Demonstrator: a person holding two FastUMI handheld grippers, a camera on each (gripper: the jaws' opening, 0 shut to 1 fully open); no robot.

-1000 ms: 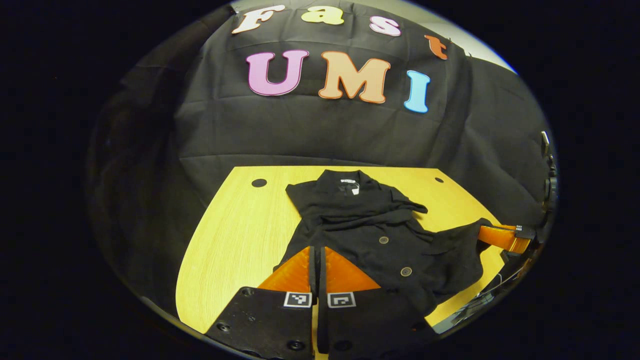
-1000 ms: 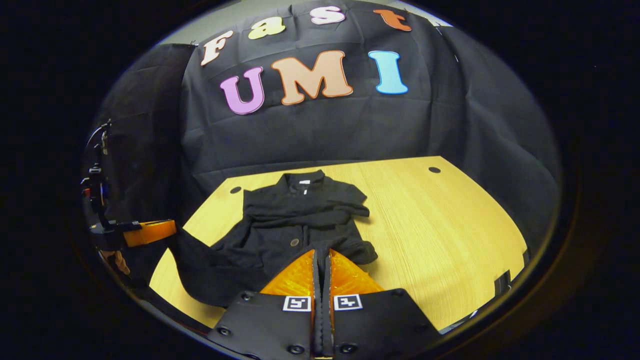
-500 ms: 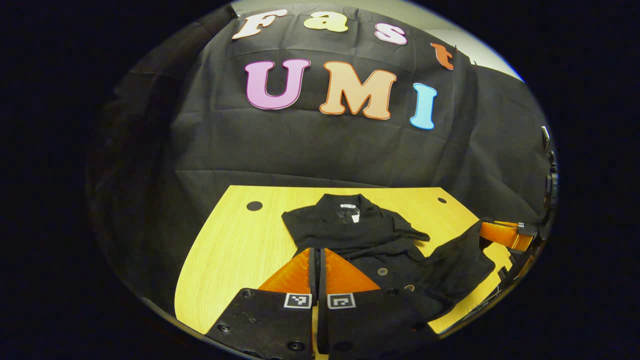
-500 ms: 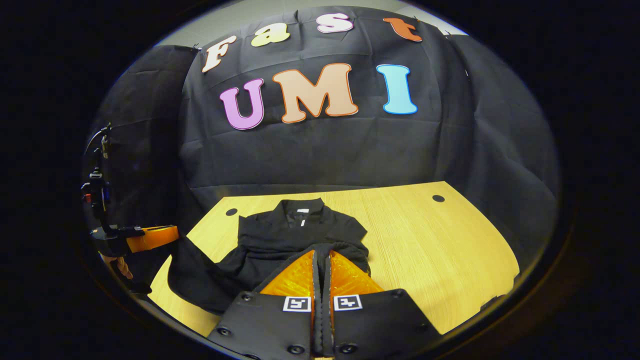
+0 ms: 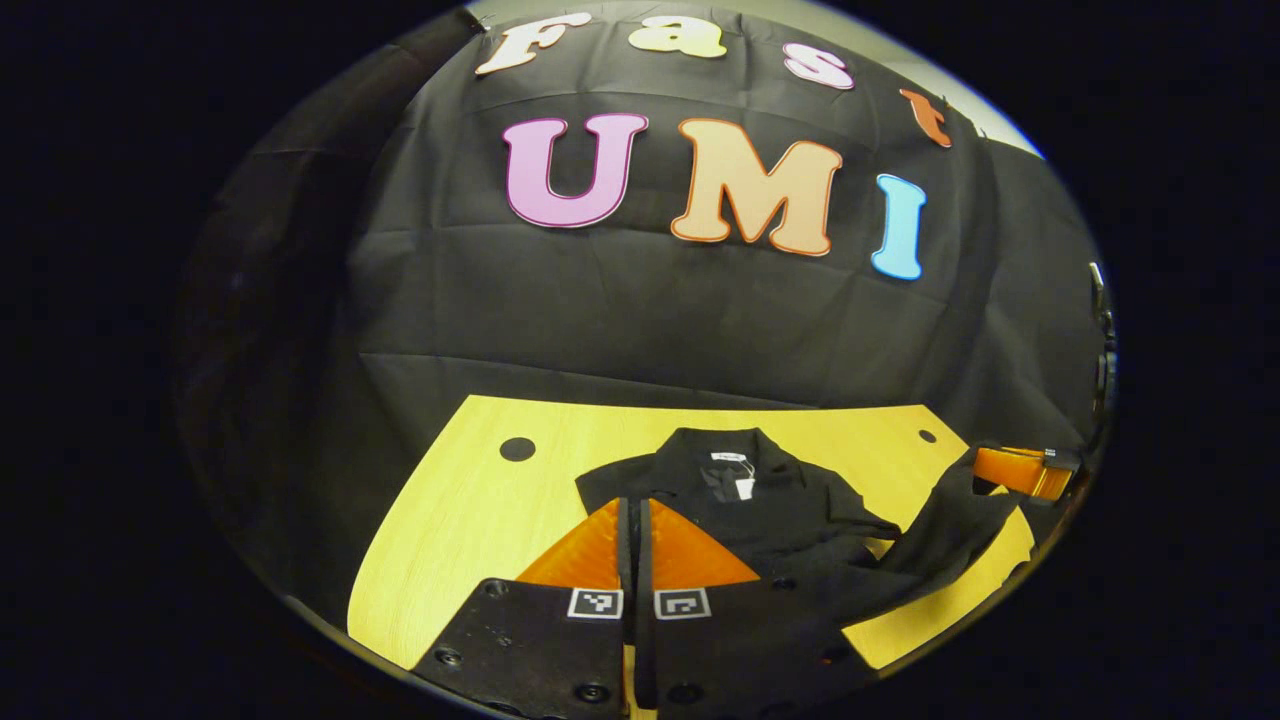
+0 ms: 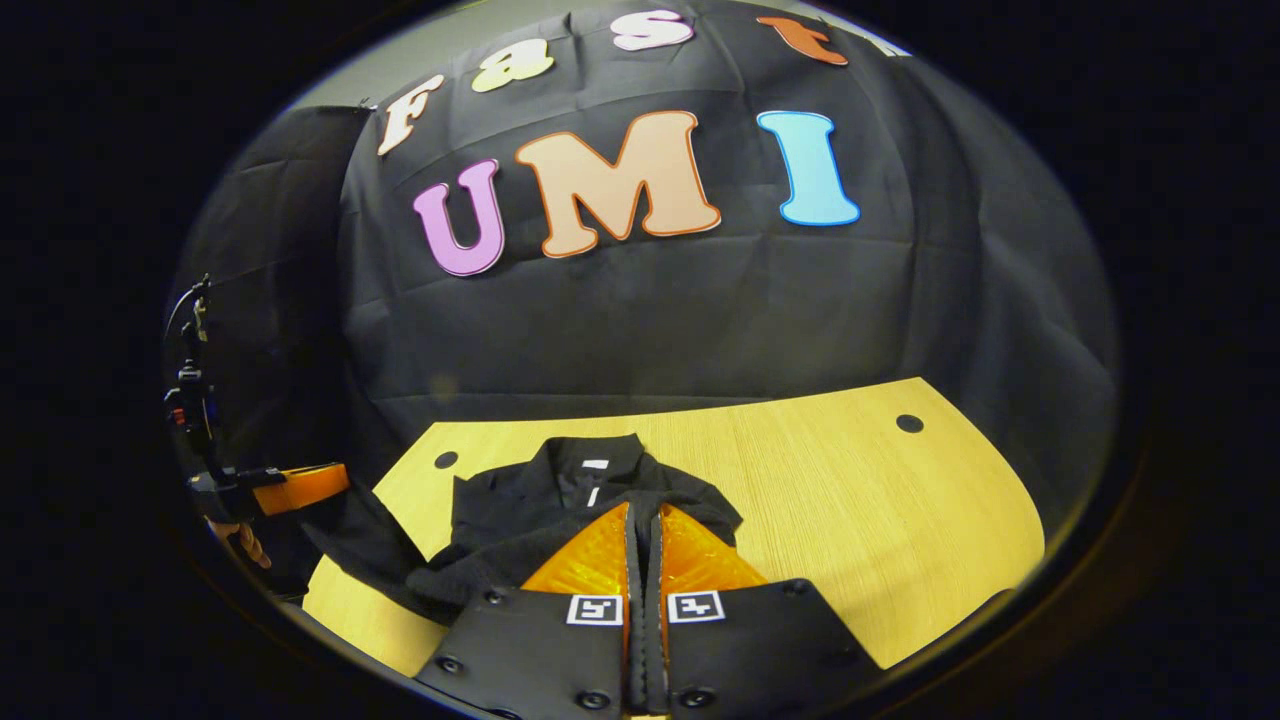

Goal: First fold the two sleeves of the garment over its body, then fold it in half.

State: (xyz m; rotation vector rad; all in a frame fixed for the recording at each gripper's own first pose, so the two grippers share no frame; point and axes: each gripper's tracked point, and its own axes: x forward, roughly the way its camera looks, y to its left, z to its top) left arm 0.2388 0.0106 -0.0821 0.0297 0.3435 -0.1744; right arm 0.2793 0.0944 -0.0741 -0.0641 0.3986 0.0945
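Left gripper (image 5: 634, 520) sat low at the near edge of the desk (image 5: 470, 500), its two fingers pressed together with black cloth of the garment (image 5: 770, 500) running up to and under them; whether cloth was actually pinched between them, cannot tell from the left gripper view. In the right gripper view the same left gripper (image 6: 300, 487) appeared off to the side, a corner of the garment (image 6: 540, 500) drawn out toward its fingers, lifted off the desk (image 6: 850, 500), with a hand (image 6: 245, 540) below it.

Right gripper (image 6: 643, 530) likewise had fingers closed together, the garment's lower edge bunched right in front of and against them. In the left gripper view the right gripper (image 5: 1020, 470) was at the far side, with a stretch of black cloth pulled taut up to its fingers and raised above the desk.

Garment was black, lying on the yellow wood-grain desk, collar end away from both grippers toward the booth's black wall, near end lifted by the two grippers. Collar (image 5: 730, 455) was open with a small white label (image 5: 728, 457) inside and a white tag (image 5: 743, 487) just below it. Small dark round hole (image 5: 517, 449) in the desk sat beside the garment's shoulder, another hole (image 6: 909, 423) well apart on the bare side.
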